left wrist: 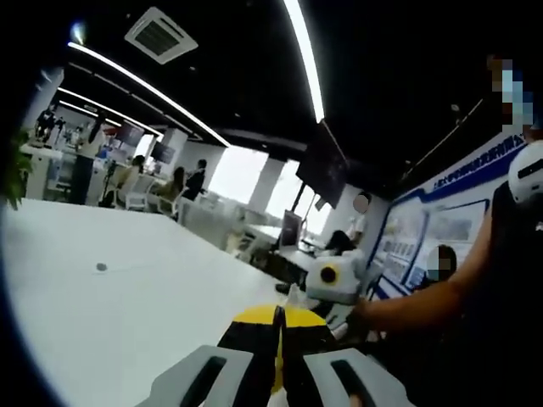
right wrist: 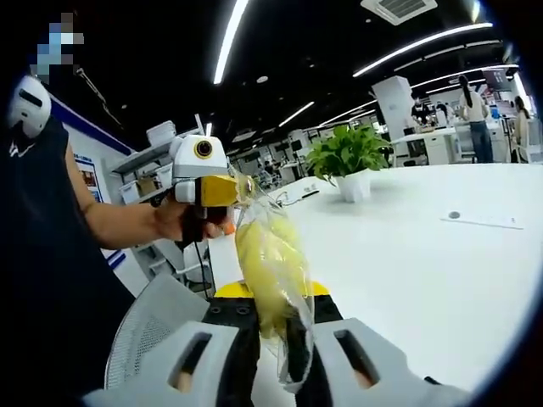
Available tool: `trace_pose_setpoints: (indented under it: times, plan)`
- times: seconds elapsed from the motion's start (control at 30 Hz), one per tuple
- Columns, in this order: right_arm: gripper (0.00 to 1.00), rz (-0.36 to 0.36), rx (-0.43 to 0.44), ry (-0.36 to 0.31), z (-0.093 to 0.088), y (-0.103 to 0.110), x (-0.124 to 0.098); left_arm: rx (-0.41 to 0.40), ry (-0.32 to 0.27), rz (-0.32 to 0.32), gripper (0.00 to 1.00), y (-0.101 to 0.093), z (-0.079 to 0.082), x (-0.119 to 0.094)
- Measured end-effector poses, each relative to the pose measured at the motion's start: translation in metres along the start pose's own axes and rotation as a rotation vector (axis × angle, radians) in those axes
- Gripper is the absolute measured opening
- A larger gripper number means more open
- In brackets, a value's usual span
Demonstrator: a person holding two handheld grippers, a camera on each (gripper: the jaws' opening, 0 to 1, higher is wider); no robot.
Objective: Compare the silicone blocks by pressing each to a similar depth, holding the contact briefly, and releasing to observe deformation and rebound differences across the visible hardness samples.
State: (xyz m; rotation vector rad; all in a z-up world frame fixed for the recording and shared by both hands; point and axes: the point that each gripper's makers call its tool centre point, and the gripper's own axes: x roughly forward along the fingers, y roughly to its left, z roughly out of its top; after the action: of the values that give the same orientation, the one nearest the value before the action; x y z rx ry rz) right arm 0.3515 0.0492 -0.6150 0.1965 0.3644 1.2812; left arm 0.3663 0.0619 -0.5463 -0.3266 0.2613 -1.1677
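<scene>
Right gripper (right wrist: 270,352) and left gripper (right wrist: 240,192) jaws pinching a bagged yellow block (right wrist: 270,263) above the surface (right wrist: 424,271); pressing not begun.

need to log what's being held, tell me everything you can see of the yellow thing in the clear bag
The yellow object in a clear plastic bag looks soft and lumpy, pale yellow, wrapped in crinkled glossy transparent film. It hangs stretched in the air between the two tools above the white table: the right tool is shut on its lower end, and the left tool, held in a person's hand, pinches the bag's upper end. What the contents are cannot be told.
</scene>
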Motion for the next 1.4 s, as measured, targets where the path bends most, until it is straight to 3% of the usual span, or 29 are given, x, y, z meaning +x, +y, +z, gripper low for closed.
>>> trace_pose_setpoints:
  times: [0.3,0.4,0.47,0.8,1.0,1.1,1.13,1.27,1.4]
  plan:
    - [0.05,-0.002,-0.030,0.003,0.0013,-0.0019,0.0023,-0.016,0.000,0.014,0.00,0.0031,0.0012,-0.0007]
    - [0.05,0.004,-0.003,0.003,0.0012,-0.0012,0.0025,-0.020,-0.002,0.014,0.00,0.0026,0.0012,-0.0011]
    - [0.05,0.000,-0.013,0.008,0.0016,-0.0013,0.0029,0.019,-0.002,0.016,0.00,0.0040,0.0017,-0.0015]
    - [0.04,0.004,-0.006,0.019,-0.0018,-0.0017,0.0026,-0.023,0.015,0.018,0.00,0.0042,-0.0016,-0.0006]
    - [0.06,0.005,0.019,0.003,-0.0038,-0.0027,0.0012,-0.001,0.023,0.013,0.00,0.0017,-0.0034,0.0004]
    - [0.08,0.011,0.079,-0.002,-0.0037,-0.0003,0.0012,-0.020,0.020,0.023,0.00,0.0016,-0.0027,0.0006]
    - [0.09,0.009,0.063,-0.009,-0.0034,0.0000,0.0013,-0.080,0.019,0.017,0.00,-0.0009,-0.0021,-0.0002]
    - [0.11,-0.012,-0.026,-0.046,0.0011,-0.0014,0.0017,-0.050,0.010,0.018,0.00,0.0000,0.0012,0.0006]
    - [0.13,-0.002,0.004,-0.062,0.0046,0.0006,0.0016,-0.057,-0.001,0.015,0.00,-0.0020,0.0063,0.0012]
